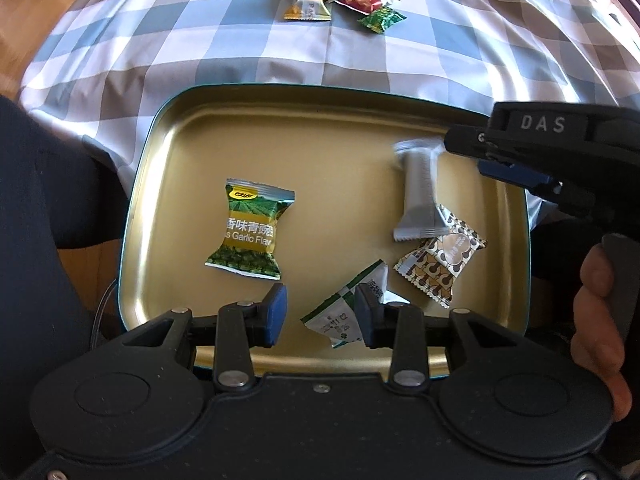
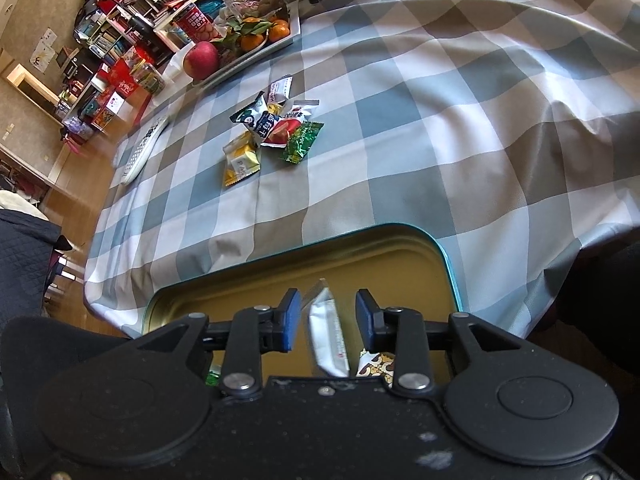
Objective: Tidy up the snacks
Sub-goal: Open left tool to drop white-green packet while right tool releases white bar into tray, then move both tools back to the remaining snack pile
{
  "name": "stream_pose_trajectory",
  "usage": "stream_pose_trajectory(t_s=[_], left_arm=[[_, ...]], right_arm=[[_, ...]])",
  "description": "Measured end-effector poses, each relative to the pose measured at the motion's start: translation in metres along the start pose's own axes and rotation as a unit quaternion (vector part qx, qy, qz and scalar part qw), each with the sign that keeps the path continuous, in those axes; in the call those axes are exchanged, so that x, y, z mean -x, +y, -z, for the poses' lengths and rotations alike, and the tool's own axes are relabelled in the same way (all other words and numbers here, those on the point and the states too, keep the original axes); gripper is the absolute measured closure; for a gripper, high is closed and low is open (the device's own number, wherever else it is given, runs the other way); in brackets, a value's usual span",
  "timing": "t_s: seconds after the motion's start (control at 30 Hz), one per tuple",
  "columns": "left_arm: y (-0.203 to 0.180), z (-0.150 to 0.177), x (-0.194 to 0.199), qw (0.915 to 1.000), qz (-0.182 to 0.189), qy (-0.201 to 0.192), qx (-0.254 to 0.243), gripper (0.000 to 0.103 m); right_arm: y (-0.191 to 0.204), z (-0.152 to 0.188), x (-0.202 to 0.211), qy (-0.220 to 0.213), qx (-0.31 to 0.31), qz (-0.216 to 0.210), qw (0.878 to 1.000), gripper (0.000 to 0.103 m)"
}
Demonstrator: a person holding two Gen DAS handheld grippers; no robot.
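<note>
A gold tin tray point(image 1: 192, 168) with a teal rim sits at the table's near edge. In it lie a green garlic-pea packet point(image 1: 250, 230), a brown patterned packet point(image 1: 442, 266) and a white-green packet point(image 1: 352, 312). A blurred silver packet point(image 1: 418, 192) is dropping just below my right gripper point(image 1: 464, 148), whose jaws stand open; it shows between them in the right wrist view point(image 2: 328, 336). My left gripper point(image 1: 320, 312) is open and empty over the tray's near side, beside the white-green packet. Several more snack packets point(image 2: 272, 132) lie in a pile on the checked cloth.
A white remote point(image 2: 142, 152) lies at the table's left edge. A white fruit tray point(image 2: 256, 40) with an apple and oranges stands at the far end, glass jars behind it. Cluttered shelves line the far wall. The cloth point(image 2: 440, 120) is wrinkled.
</note>
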State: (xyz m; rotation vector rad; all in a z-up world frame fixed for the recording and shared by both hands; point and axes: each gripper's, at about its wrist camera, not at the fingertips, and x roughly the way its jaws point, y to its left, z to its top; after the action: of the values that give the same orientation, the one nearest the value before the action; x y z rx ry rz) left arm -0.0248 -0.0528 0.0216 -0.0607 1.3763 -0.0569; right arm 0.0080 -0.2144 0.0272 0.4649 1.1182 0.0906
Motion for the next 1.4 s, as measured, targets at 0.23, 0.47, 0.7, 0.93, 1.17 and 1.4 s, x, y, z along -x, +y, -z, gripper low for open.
stream_pose_trajectory(t_s=[0.23,0.47,0.7,0.93,1.17,1.4], left_arm=[[0.015,-0.007,0.003,0.9995,0.008,-0.004,0.03,0.057],[0.033,-0.017,0.008,0.9979,0.009,-0.012,0.062,0.057],[0.038,-0.02,0.007,0.9975,0.01,-0.013,0.068,0.057],[0.038,-0.019,0.004,0.9978,0.002,-0.008,0.066,0.057],[0.04,-0.02,0.002,0.9978,-0.011,-0.016,0.063,0.057],[0.043,-0.028,-0.002,0.9981,-0.02,-0.019,0.055,0.057]], right_arm=[[0.003,0.001,-0.003,0.006,0.006,0.008,1.0,0.067],[0.001,0.0,-0.002,0.006,0.004,0.008,1.0,0.066],[0.001,0.001,-0.002,0.003,0.001,0.012,1.0,0.064],[0.002,0.001,-0.003,0.006,0.007,0.016,1.0,0.064],[0.004,0.002,-0.007,0.013,0.012,0.022,1.0,0.063],[0.01,0.006,-0.009,0.023,0.037,0.029,0.999,0.062]])
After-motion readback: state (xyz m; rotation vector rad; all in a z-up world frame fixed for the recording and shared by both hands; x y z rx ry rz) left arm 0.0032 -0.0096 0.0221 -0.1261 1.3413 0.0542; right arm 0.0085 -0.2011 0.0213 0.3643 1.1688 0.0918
